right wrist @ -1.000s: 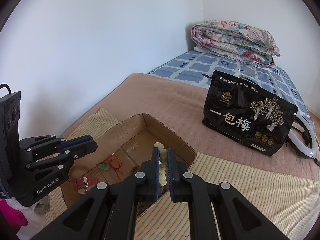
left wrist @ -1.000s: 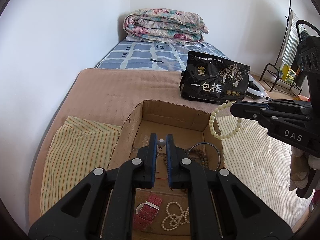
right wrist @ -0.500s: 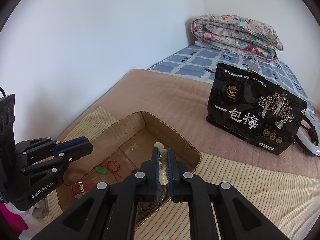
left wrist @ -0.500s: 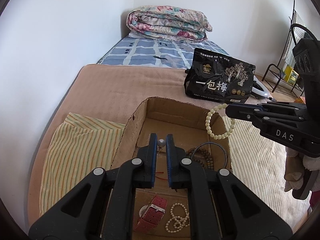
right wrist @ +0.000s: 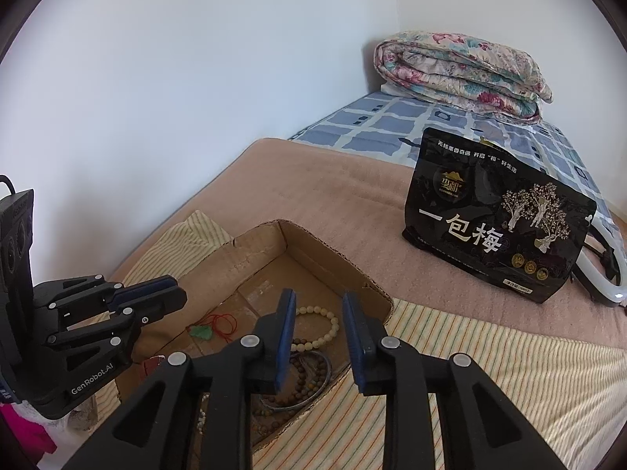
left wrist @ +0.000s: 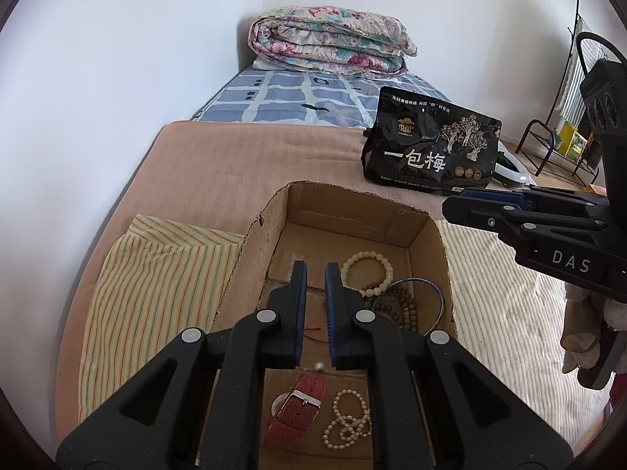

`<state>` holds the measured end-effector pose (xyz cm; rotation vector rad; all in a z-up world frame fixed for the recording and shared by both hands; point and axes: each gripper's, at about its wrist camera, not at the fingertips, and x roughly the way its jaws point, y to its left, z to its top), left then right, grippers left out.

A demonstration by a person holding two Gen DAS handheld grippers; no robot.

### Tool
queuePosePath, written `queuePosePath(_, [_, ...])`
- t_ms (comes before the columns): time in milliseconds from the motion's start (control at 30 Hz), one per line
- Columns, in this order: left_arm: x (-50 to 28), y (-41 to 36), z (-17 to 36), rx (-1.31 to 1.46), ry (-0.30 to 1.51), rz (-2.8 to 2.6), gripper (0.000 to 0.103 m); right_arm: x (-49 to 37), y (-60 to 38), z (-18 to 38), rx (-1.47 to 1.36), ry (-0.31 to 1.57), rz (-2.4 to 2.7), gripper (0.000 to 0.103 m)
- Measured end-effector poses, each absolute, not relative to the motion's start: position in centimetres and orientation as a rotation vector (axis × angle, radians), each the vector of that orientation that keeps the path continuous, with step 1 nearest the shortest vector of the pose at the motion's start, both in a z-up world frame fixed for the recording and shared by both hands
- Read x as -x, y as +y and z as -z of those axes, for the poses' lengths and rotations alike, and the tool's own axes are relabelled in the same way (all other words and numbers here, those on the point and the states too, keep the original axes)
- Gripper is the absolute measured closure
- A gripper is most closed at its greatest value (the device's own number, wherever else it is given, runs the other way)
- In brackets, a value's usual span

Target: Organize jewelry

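- The cardboard box (left wrist: 352, 211) sits open-topped on the bed (left wrist: 235, 164), with rough torn rims and a creased brown floor.
- A ring of smooth cream beads, the cream bead bracelet (left wrist: 366, 268), lies flat at the far right of the box floor, just beside the dark wooden bead strand (left wrist: 403, 305) and a thin metal bangle (left wrist: 439, 297).
- Nearer in the box: a red textured watch strap (left wrist: 298, 407), a small pearl bracelet (left wrist: 347, 419), a red cord (right wrist: 221, 323) with a green pendant (right wrist: 202, 332).
- A striped cloth (left wrist: 149, 290) flanks the box on both sides; a glossy black pouch (left wrist: 431, 149) stands beyond it.
- The left hand-held gripper (left wrist: 314, 270) hangs over the box middle, fingers slightly parted, nothing between them.
- The right hand-held gripper (right wrist: 318, 299) hovers above the box's right rim, spread wide and empty.
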<state>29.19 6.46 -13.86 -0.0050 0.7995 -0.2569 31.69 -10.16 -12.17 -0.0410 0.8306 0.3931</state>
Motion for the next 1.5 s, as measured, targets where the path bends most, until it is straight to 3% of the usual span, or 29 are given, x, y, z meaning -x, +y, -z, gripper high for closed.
queuePosePath(200, [-28.3, 6.5, 13.1, 0.004, 0.791, 0.248, 0.095, -30.6, -10.7, 11.2, 0.045, 0.818, -0.382, 0.072])
queuePosePath(267, [-27.8, 6.6, 12.7, 0.004, 0.784, 0.245, 0.089, -30.1, -10.8, 10.7, 0.047, 0.809, -0.379, 0.063])
queuePosePath(333, [-27.2, 6.6, 12.2, 0.005, 0.769, 0.242, 0.075, -29.5, -11.1, 10.2, 0.045, 0.796, -0.374, 0.053])
queuePosePath(500, [-25.5, 6.5, 10.7, 0.003, 0.741, 0.234, 0.075, -27.4, -11.4, 8.8, 0.054, 0.770, -0.371, 0.047])
queuePosePath(567, [-24.6, 6.5, 10.0, 0.004, 0.732, 0.234, 0.075, -26.4, -11.6, 8.1, 0.058, 0.752, -0.364, 0.036])
queuePosePath(733, [-22.1, 6.4, 8.2, 0.003, 0.703, 0.225, 0.075, -23.8, -12.6, 6.6, 0.040, 0.719, -0.364, 0.033])
queuePosePath(967, [-18.2, 6.2, 5.8, -0.020, 0.655, 0.206, 0.074, -20.2, -14.3, 5.0, 0.009, 0.681, -0.347, 0.020])
queuePosePath(1067, [-16.6, 6.2, 4.9, -0.017, 0.638, 0.200, 0.060, -18.7, -15.1, 4.5, -0.004, 0.664, -0.334, 0.015])
queuePosePath(1200, [-14.5, 5.9, 3.7, -0.029, 0.613, 0.187, 0.058, -17.1, -15.8, 4.1, 0.005, 0.651, -0.315, 0.011])
queuePosePath(1333, [-12.7, 5.7, 2.7, -0.024, 0.589, 0.178, 0.034, -15.8, -16.6, 3.8, 0.002, 0.633, -0.300, 0.004])
queuePosePath(1500, [-11.0, 5.5, 1.9, -0.008, 0.580, 0.163, 0.022, -14.2, -17.5, 3.8, 0.011, 0.592, -0.266, 0.000])
